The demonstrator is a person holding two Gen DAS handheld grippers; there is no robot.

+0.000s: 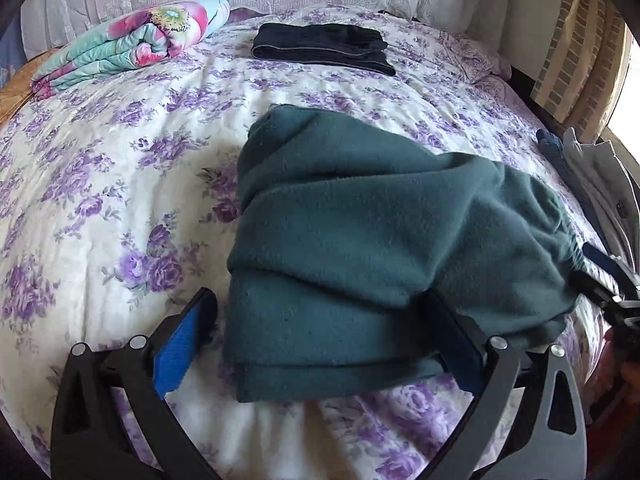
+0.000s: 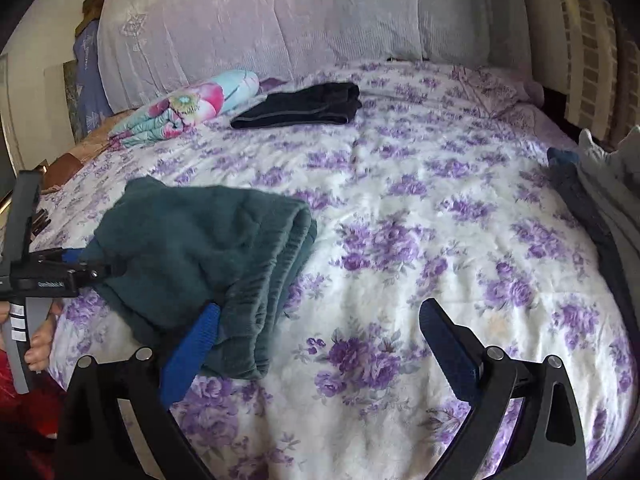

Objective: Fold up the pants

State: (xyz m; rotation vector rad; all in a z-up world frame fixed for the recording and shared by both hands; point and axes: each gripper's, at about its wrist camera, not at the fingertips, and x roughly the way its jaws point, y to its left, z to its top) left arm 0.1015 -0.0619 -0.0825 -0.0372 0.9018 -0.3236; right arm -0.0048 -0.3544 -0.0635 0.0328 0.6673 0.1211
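Observation:
Folded teal fleece pants (image 1: 360,240) lie on the purple-flowered bedspread (image 1: 100,184). My left gripper (image 1: 320,296) stands wide open around their near end. Its left pad (image 1: 184,344) is clear of the cloth, while its right finger (image 1: 452,340) lies against the fabric. The right gripper (image 1: 600,284) shows at the pants' right edge. In the right wrist view the pants (image 2: 200,248) sit at the left, waistband toward me. My right gripper (image 2: 320,306) is open over bare bedspread, its left pad (image 2: 196,352) beside the waistband. The left gripper (image 2: 92,268) reaches the pants' far side.
Folded black pants (image 1: 324,50) (image 2: 300,110) lie at the far side of the bed, next to a rolled floral quilt (image 1: 132,40). More clothes (image 1: 592,172) (image 2: 600,184) are piled at the right edge. A hand (image 2: 40,344) holds the left gripper's handle.

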